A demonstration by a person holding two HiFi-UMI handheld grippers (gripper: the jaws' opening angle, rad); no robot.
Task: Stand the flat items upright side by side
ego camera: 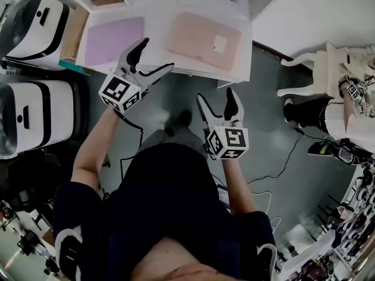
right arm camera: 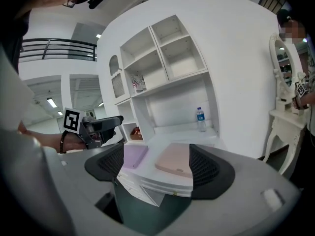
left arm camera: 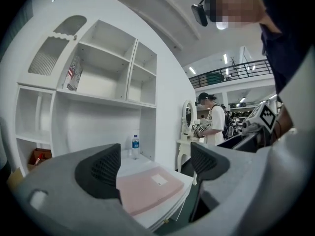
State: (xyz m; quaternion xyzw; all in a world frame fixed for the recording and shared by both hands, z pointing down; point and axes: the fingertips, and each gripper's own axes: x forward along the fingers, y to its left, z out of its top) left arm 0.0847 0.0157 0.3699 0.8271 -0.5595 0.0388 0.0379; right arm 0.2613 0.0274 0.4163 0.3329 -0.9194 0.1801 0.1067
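Two items, both lying flat, neither upright.

1. Pale pink flat rectangular case [ego camera: 204, 40]: rounded corners, small white label near one corner (print unreadable). Face-up on the white desk [ego camera: 164, 4]. In the left gripper view it shows between the jaws of the left gripper [ego camera: 157, 54], beyond them and untouched. It lies ahead of the jaws of the right gripper [ego camera: 215, 95], well apart.

2. Lilac flat rectangular sheet [ego camera: 114, 40]: plain, matte, thin. Face-up on the same desk, beside the pink case with a bare gap between them. It lies just left of the left gripper's jaw tips, no contact seen. In the right gripper view it sits beyond the left-hand jaw, and the pink case beyond the right-hand one.
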